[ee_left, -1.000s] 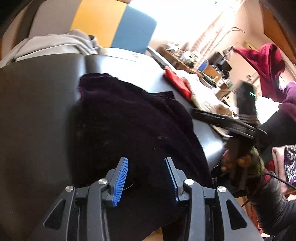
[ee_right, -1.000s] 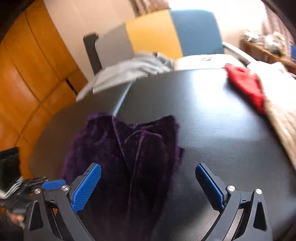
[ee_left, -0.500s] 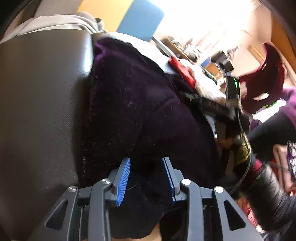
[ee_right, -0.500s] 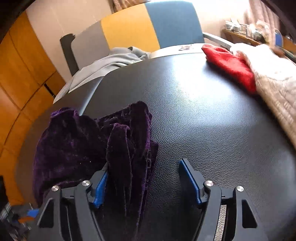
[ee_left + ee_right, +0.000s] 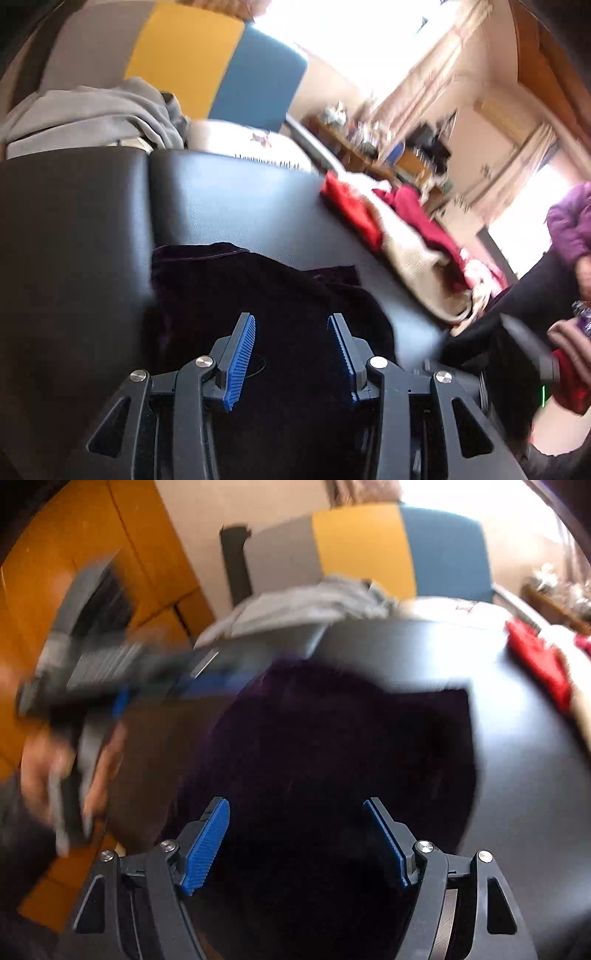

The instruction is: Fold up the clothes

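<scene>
L gripper (image 5: 291,354): jaws just widened, apart, nothing pinched, above dark purple garment (image 5: 258,295). R gripper (image 5: 297,842): jaws just widened, apart, garment beneath, unclamped. Garment lies on black table (image 5: 229,199). Behind garment: grey clothing (image 5: 92,118), tricolour chair (image 5: 218,70). R of garment: red cloth (image 5: 351,210), cream knit (image 5: 417,266).

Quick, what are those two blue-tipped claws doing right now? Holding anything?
Left gripper: open, just widened, above the dark purple garment, not pinching it.
Right gripper: open, over the same garment, gripping nothing.
</scene>
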{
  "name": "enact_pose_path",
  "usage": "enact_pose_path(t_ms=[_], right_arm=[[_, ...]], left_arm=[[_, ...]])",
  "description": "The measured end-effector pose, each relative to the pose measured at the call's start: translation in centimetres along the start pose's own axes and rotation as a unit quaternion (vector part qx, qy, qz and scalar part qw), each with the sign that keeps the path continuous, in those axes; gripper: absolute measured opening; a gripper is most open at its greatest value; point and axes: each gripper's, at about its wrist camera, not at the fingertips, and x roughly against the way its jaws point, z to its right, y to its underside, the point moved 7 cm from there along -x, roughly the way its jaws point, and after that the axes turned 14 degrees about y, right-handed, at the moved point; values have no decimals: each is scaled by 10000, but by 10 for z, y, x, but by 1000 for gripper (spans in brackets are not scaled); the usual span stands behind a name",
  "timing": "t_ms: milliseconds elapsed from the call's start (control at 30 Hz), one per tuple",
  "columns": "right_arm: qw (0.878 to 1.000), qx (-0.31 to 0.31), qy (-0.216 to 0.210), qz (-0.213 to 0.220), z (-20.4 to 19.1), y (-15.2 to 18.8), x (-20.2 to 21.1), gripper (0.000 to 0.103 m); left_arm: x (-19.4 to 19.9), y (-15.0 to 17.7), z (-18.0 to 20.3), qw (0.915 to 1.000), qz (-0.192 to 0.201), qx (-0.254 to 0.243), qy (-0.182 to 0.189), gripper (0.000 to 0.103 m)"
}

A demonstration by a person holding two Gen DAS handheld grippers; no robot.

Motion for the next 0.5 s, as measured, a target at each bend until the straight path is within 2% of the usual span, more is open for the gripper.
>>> enact_pose_path(t_ms=[33,100,167,233,333,400,433,500], right_arm=[[9998,119,126,8,-2,11,-5,78],[9983,397,292,312,-6,19,-8,78],[9952,677,457,535,-6,18,-15,80],[9914,907,603,719,-7,12,-27,85],[9896,1059,624,741,-9,1,-42,90],[9906,1068,526,674,-8,-4,-44,92],[9910,1073,477,641,-8,-7,-45,92],[9920,1076,328,575,-6,-6,-42,95]], left_arm=[[-8,0,-9,9998,-93,87,-125,41],[-35,9,-39,9974,-441,292,-498,42],[-40,6,-53,9982,-123,271,-521,42],[-41,0,-59,9969,-33,136,-769,43],[-42,-10,-67,9935,48,-66,-1137,44],[-39,-17,-74,9942,44,95,-1070,44],[-36,-20,-77,9950,42,348,-937,43],[-20,-23,-77,9938,193,634,-898,40]])
